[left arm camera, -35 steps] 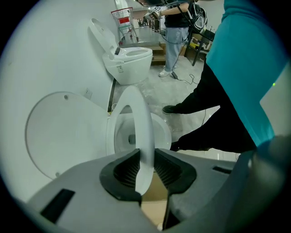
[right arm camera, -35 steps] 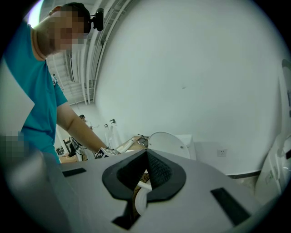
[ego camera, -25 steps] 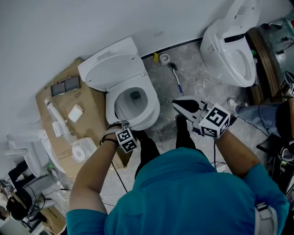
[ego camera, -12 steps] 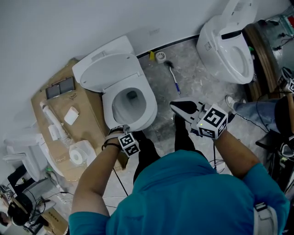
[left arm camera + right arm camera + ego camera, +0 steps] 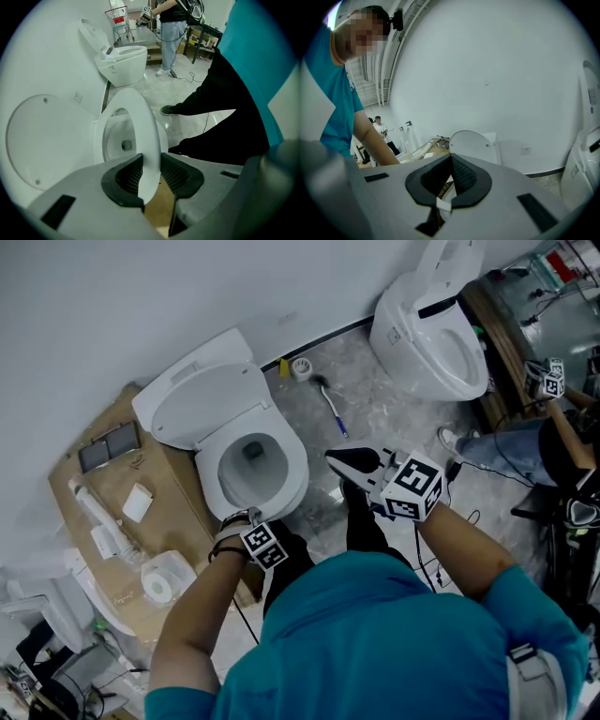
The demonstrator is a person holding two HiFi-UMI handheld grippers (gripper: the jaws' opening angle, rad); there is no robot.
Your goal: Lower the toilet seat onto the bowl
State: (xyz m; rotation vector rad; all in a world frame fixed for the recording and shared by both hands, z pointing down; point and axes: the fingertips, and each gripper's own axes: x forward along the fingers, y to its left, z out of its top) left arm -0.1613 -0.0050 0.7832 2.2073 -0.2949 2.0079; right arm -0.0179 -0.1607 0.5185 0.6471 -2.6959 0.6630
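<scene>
Biggest thing first: the white wall point(image 5: 141, 296) runs along the far side, with grey stone floor point(image 5: 375, 399) below it. A sheet of cardboard point(image 5: 176, 491) lies on the left.

The toilet's lid point(image 5: 202, 404) is up and leaning back toward the wall. The toilet seat point(image 5: 293, 470) looks to be lying down on the bowl point(image 5: 234, 470), as far as the head view shows. A second toilet point(image 5: 427, 334) sits far right, well apart from this one.

The left gripper point(image 5: 251, 517) is at the near edge of the seat, pointing straight down. Its jaws have just been opening and stand wide. The seat's front edge sits between the pads, which are just beside it on either side, so it looks let go rather than squeezed.

The right gripper point(image 5: 335, 457) hangs over the floor to the right of the toilet, touching nothing. Its jaws are together at the tips, with nothing in them.

Smaller stuff: a toilet brush point(image 5: 333, 411) lies on the floor between the two toilets. A toilet roll point(image 5: 157, 585) sits on the near left of the cardboard.
</scene>
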